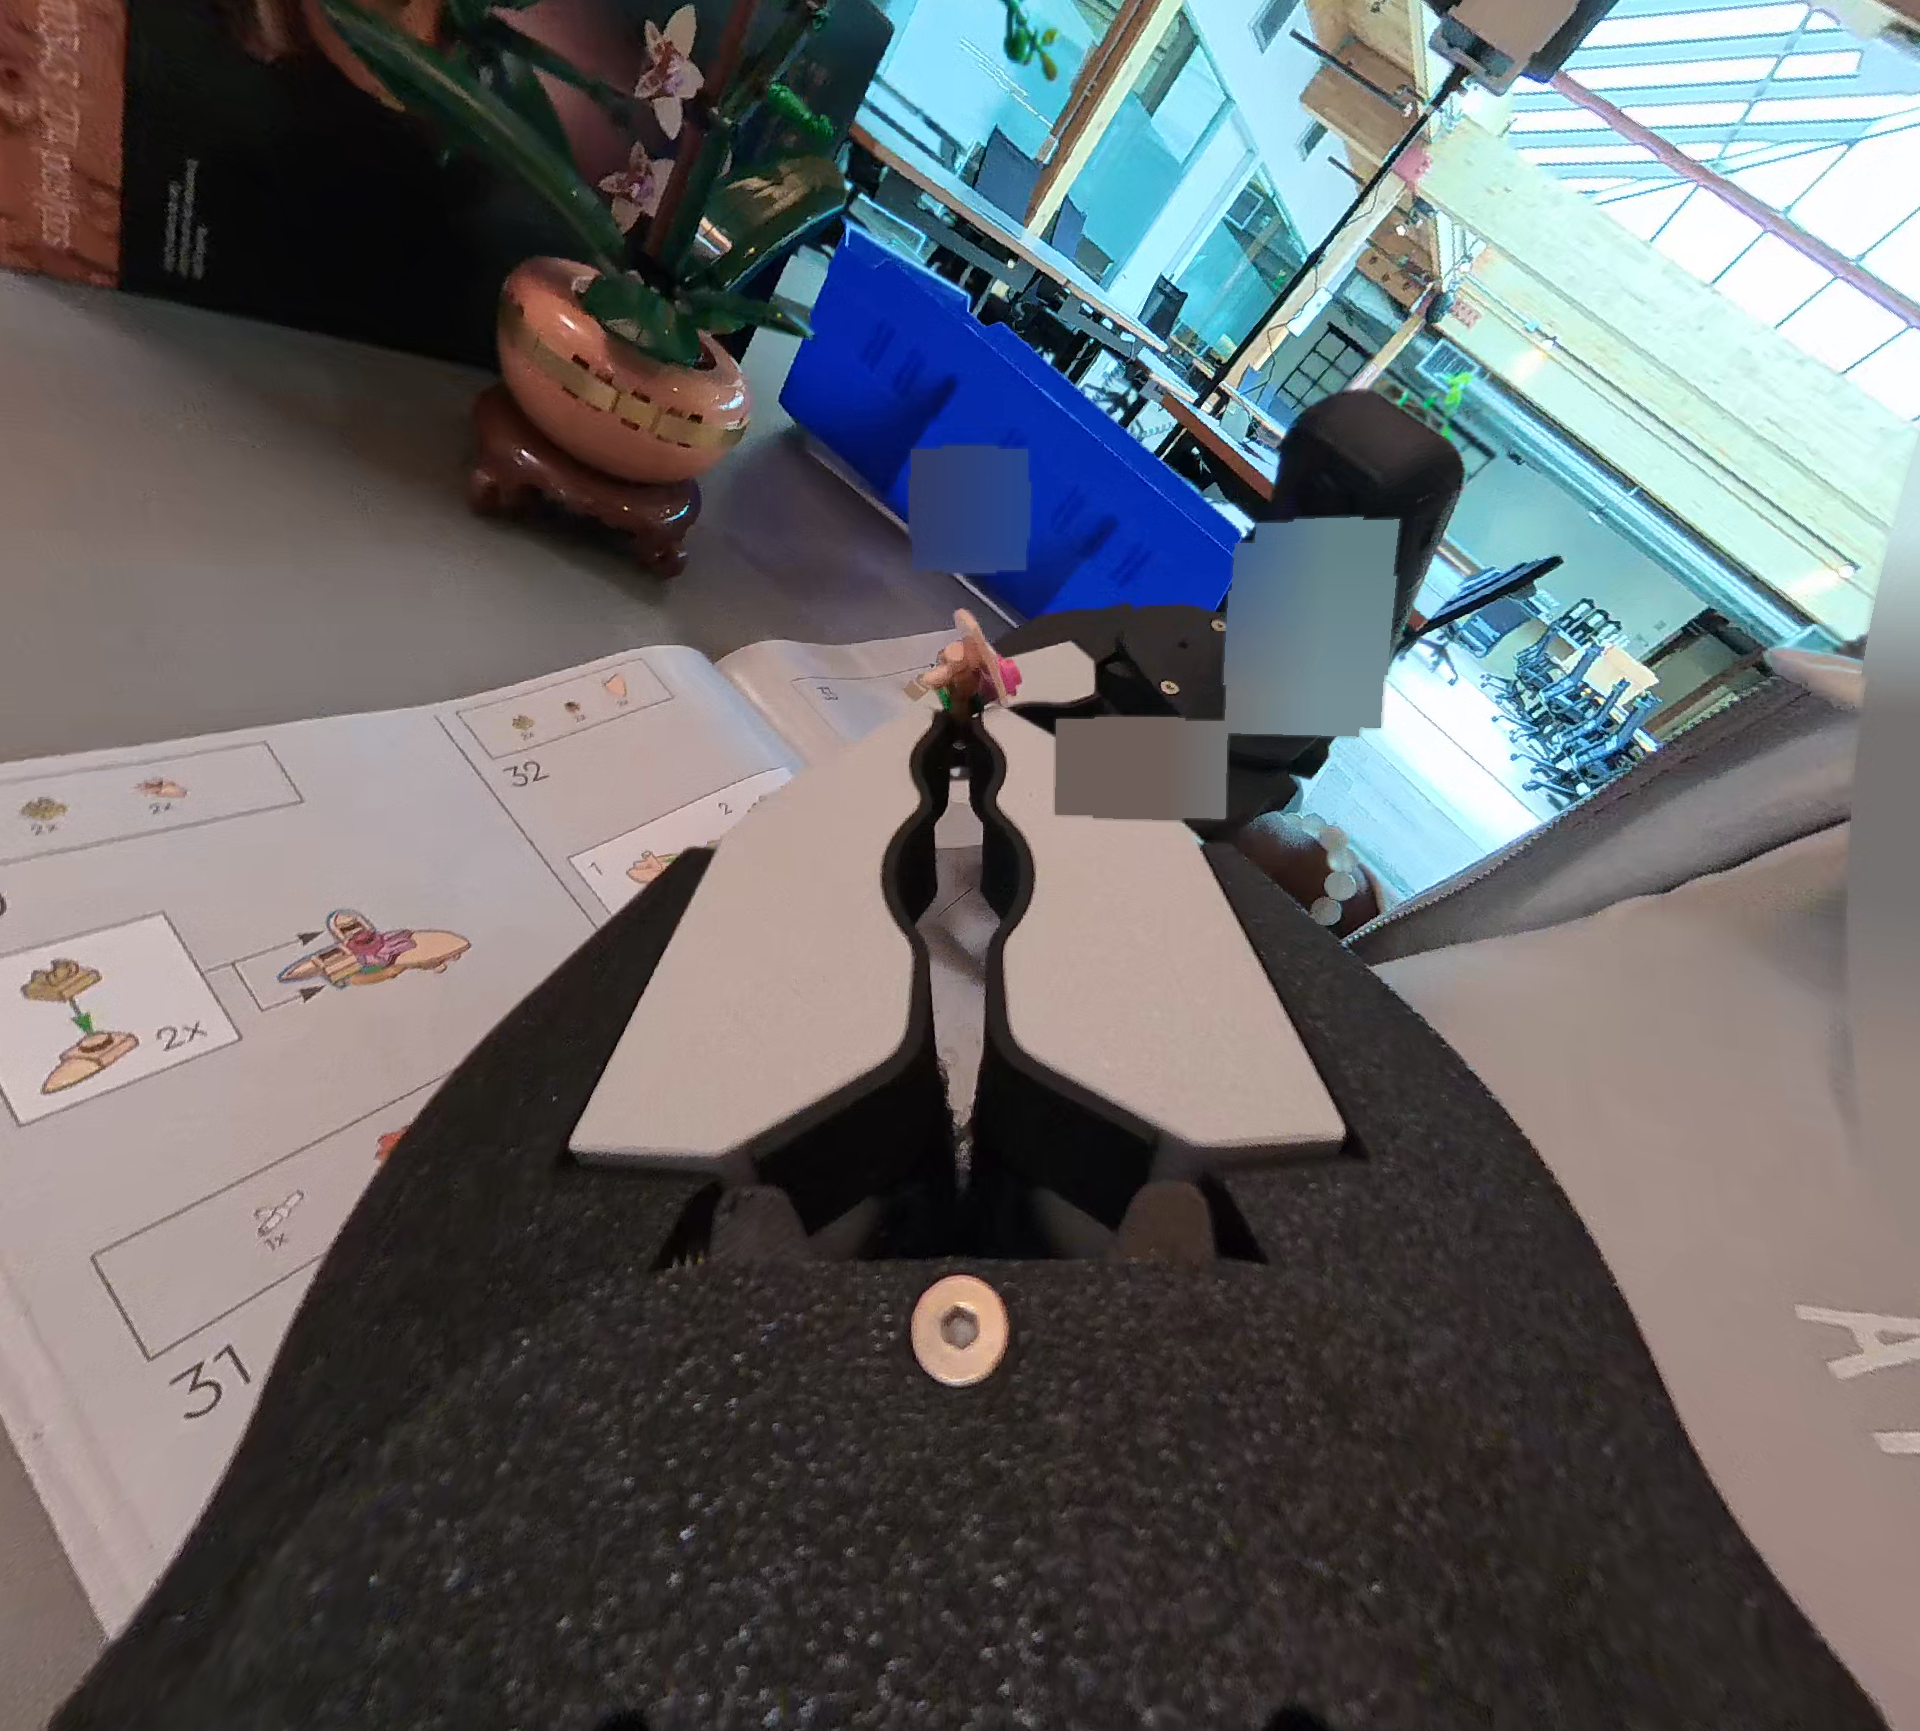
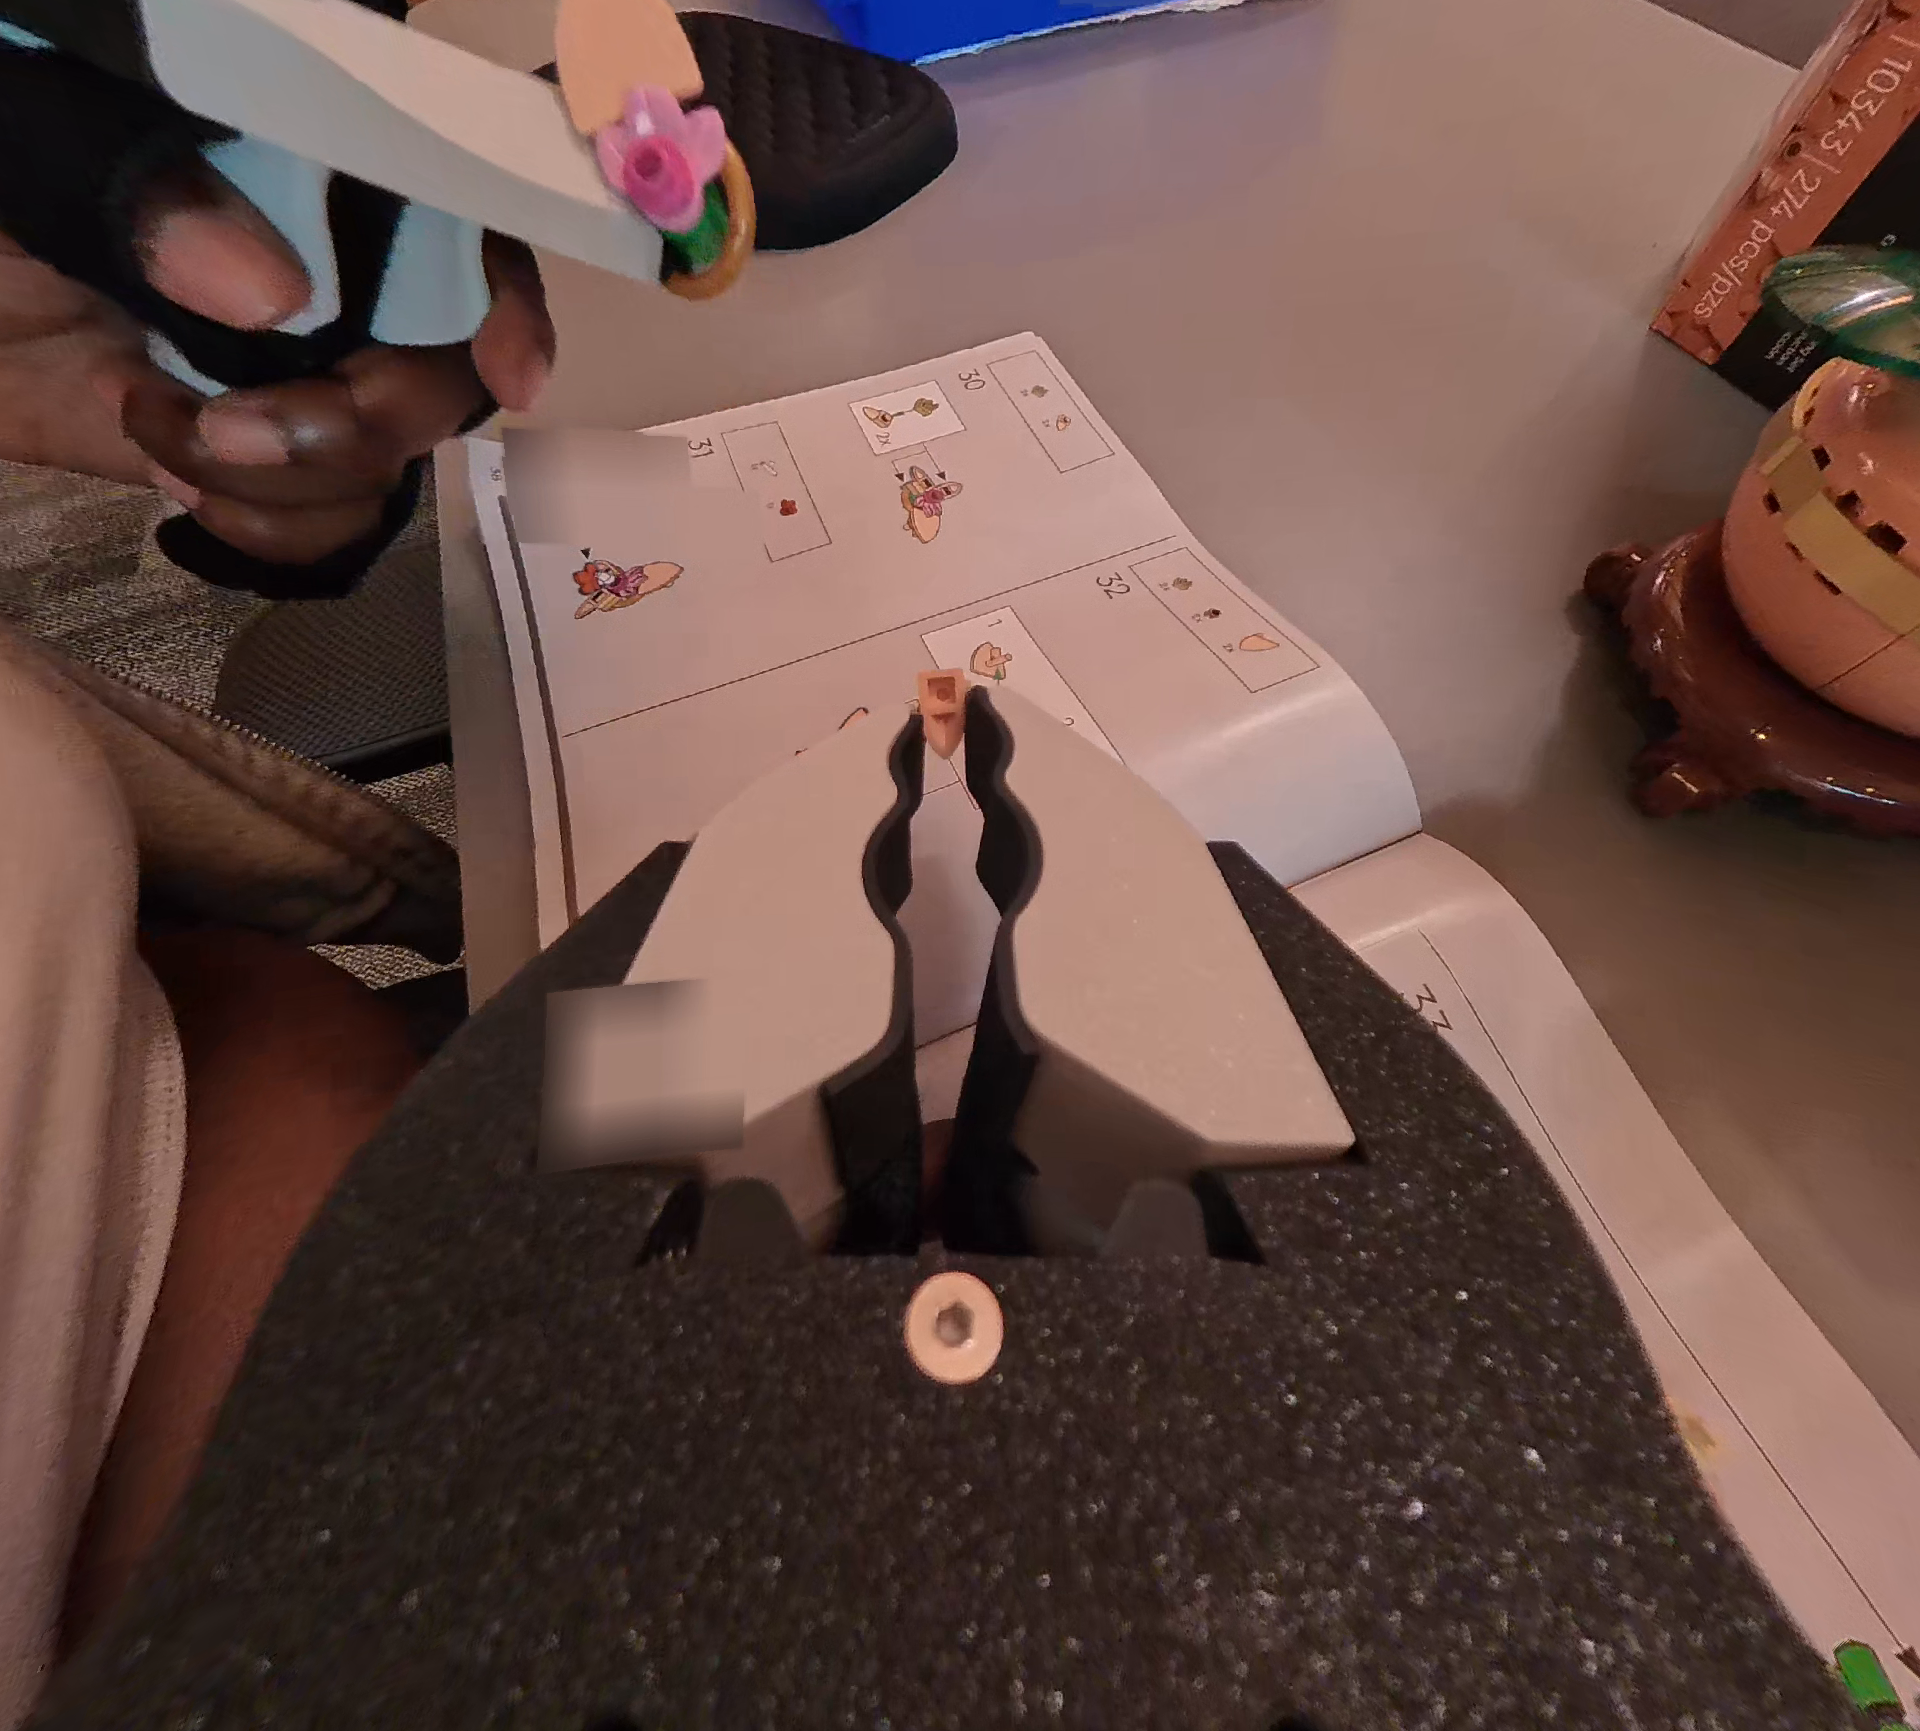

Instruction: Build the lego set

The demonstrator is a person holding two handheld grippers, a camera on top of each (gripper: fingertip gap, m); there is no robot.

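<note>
Left gripper (image 2: 665, 247) pinches a pink flower subassembly (image 2: 657, 154); right gripper (image 2: 943, 725) pinches a tan petal piece (image 2: 941, 711). Misaligned pressing could pop either loose.

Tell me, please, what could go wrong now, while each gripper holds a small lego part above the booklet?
The right gripper pinches the small tan piece only at its very tips, so it might slip or twist. The flower assembly juts from the left gripper tips; pressing the parts together could knock it loose onto the booklet.
</note>
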